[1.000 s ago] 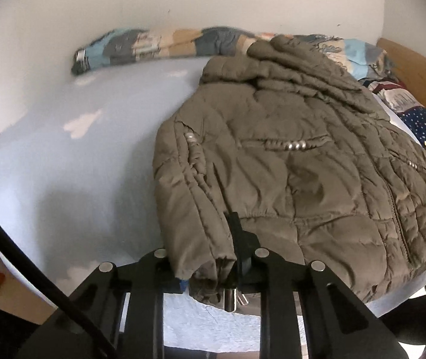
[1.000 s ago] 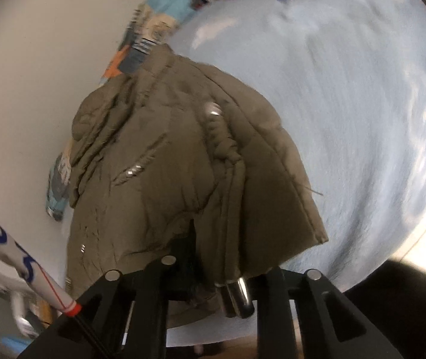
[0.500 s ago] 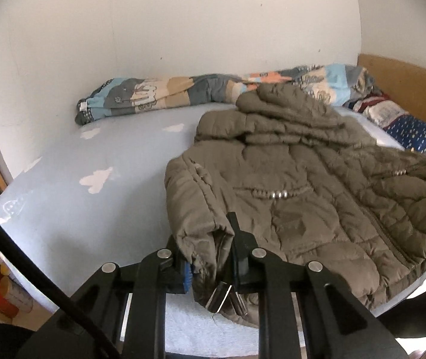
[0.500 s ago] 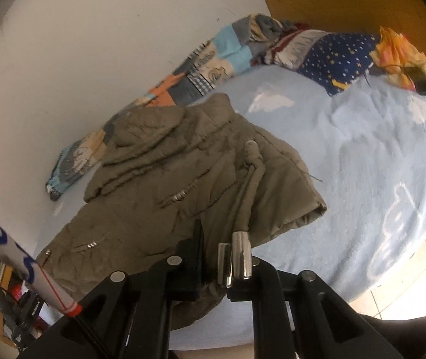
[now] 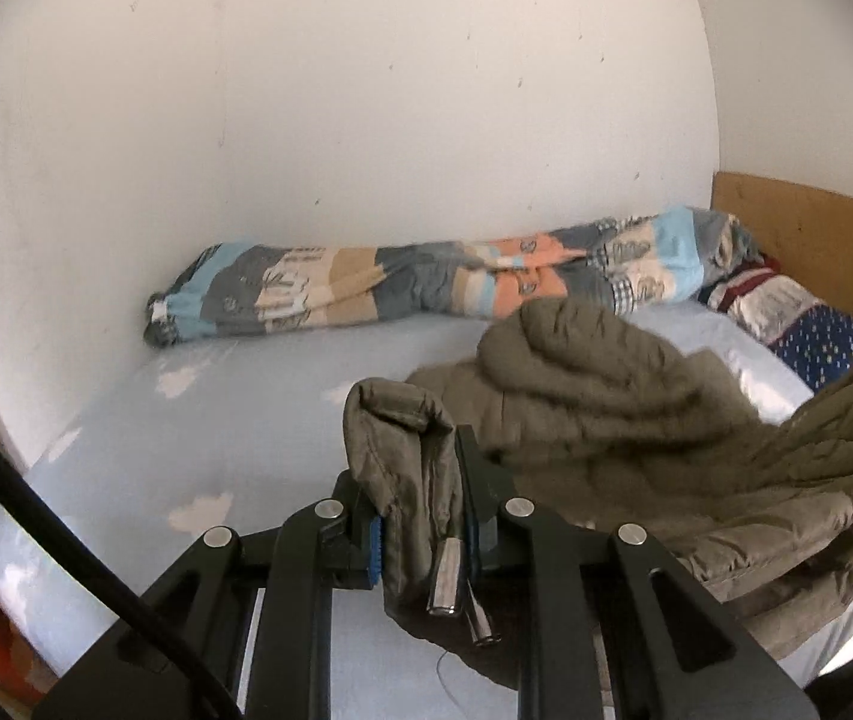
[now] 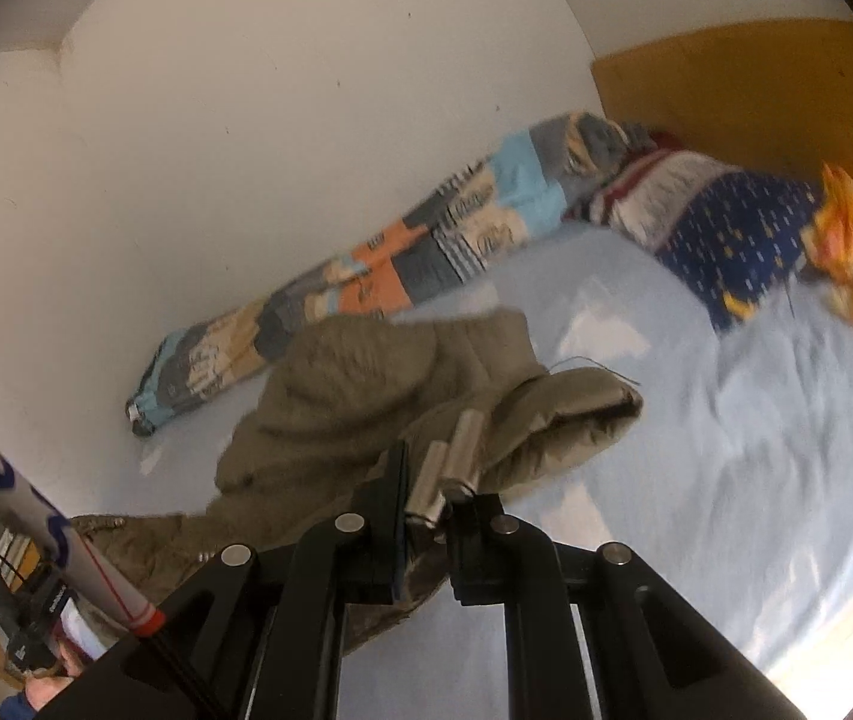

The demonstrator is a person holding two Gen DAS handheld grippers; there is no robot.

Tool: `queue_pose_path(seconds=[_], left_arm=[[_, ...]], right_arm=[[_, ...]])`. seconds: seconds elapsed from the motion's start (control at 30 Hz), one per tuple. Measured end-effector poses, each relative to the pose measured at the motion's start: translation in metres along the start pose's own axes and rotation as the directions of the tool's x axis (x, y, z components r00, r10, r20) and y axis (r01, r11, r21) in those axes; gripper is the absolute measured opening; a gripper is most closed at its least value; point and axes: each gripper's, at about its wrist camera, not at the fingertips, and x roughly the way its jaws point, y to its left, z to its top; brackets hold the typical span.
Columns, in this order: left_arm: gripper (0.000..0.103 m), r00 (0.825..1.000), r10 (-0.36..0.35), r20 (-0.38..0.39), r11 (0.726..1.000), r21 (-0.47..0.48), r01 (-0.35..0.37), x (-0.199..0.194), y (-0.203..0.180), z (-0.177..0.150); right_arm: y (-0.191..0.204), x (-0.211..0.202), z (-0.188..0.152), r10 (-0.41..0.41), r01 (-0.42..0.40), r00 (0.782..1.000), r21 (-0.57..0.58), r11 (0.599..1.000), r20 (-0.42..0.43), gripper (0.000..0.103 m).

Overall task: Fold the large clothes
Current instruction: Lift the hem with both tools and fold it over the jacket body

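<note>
My left gripper (image 5: 423, 516) is clamped on a bunched hem corner of the olive padded jacket (image 5: 606, 420), with two metal cord ends (image 5: 447, 579) dangling just below the jaws. My right gripper (image 6: 426, 516) is clamped on the jacket's other hem corner, its metal cord ends poking up between the fingers. The jacket hangs between both grippers, its hood resting on the bed (image 5: 246, 414) near the patchwork blanket (image 5: 396, 285) rolled along the wall-side edge.
</note>
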Motion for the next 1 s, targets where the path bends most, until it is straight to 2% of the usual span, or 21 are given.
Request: queue_pose_path(seconds=[0.13, 0.23, 0.3, 0.37, 0.4, 0.43, 0.53, 0.67, 0.77, 1.0], left_arm=[[0.02, 1.0, -0.013, 0.001, 1.0, -0.018, 0.013, 0.031, -0.002, 0.049], [0.025, 1.0, -0.006, 0.007, 0.998, -0.062, 0.006, 0.063, 0.0, 0.087], [0.033, 1.0, 0.02, 0.001, 0.995, -0.094, -0.02, 0.095, 0.004, 0.112], [0.061, 0.998, 0.07, 0.005, 0.991, -0.115, -0.069, 0.12, 0.008, 0.132], [0.067, 0.995, 0.1, 0.004, 0.986, -0.131, -0.098, 0.138, 0.013, 0.144], [0.07, 0.994, 0.108, 0.006, 0.983, -0.147, -0.106, 0.149, 0.017, 0.152], [0.07, 0.992, 0.129, 0.005, 0.976, -0.177, -0.126, 0.177, 0.028, 0.169], [0.075, 0.988, 0.156, 0.016, 0.973, -0.173, -0.151, 0.199, 0.035, 0.17], [0.075, 0.99, 0.144, 0.001, 0.979, -0.147, -0.142, 0.213, 0.03, 0.16], [0.075, 0.994, 0.059, -0.089, 0.998, -0.018, -0.06, 0.253, -0.031, 0.108]], right_arm=[[0.007, 0.031, 0.041, 0.005, -0.005, 1.0, 0.003, 1.0, 0.006, 0.01], [0.013, 0.067, 0.073, -0.004, 0.004, 1.0, 0.004, 1.0, 0.004, 0.01], [0.016, 0.092, 0.091, -0.016, 0.016, 1.0, 0.005, 1.0, 0.0, 0.01], [0.019, 0.129, 0.112, -0.043, 0.043, 0.999, 0.005, 0.999, -0.011, 0.01], [0.018, 0.142, 0.117, -0.053, 0.053, 0.998, 0.009, 0.999, -0.018, 0.01], [0.016, 0.158, 0.123, -0.067, 0.067, 0.997, 0.012, 0.998, -0.029, 0.01], [0.007, 0.213, 0.14, -0.116, 0.118, 0.992, 0.023, 0.993, -0.056, 0.01], [-0.011, 0.282, 0.15, -0.192, 0.195, 0.977, 0.023, 0.981, -0.089, 0.01], [-0.023, 0.329, 0.151, -0.227, 0.233, 0.965, 0.027, 0.972, -0.134, 0.01], [-0.031, 0.402, 0.142, -0.322, 0.322, 0.928, -0.029, 0.946, -0.186, 0.011]])
